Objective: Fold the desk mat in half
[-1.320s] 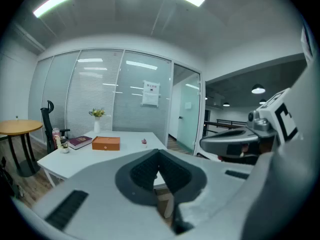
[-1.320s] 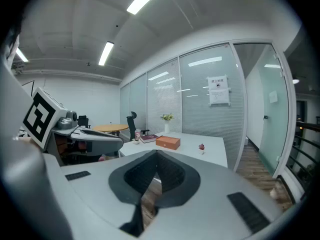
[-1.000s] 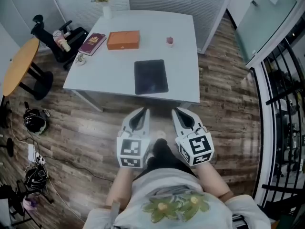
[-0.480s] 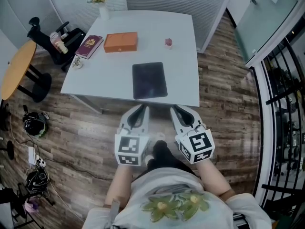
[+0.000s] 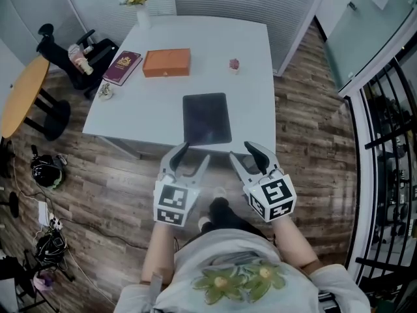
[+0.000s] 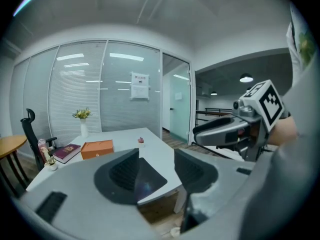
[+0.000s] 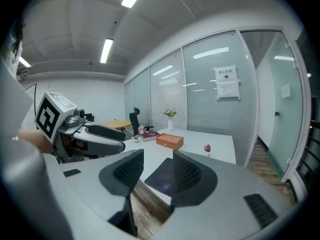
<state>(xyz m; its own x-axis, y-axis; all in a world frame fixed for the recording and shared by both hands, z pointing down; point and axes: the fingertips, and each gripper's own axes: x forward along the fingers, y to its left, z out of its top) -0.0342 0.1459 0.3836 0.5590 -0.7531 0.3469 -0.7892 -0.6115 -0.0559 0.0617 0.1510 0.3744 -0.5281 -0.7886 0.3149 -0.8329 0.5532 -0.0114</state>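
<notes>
The dark desk mat (image 5: 207, 118) lies flat and unfolded near the front edge of the white table (image 5: 143, 106). Both grippers hover just short of that edge, above the wood floor, and touch nothing. My left gripper (image 5: 193, 154) points at the mat's near left corner and my right gripper (image 5: 242, 151) at its near right corner. Their jaws have just been opening, and both stand open with nothing between them. The left gripper view shows the mat (image 6: 150, 176) beyond the left gripper (image 6: 156, 165). The right gripper view shows the mat (image 7: 161, 180) beyond the right gripper (image 7: 158, 170).
Farther back on the table are an orange box (image 5: 167, 62), a maroon book (image 5: 122, 67), a small pink object (image 5: 234, 64) and a vase of flowers (image 5: 142, 5). An office chair (image 5: 68, 51) and a round wooden table (image 5: 23, 93) stand left; a black railing (image 5: 391, 162) runs right.
Both grippers have gone from shut to open. They have moved forward to the table's front edge, so the mat now sits closer to their tips.
</notes>
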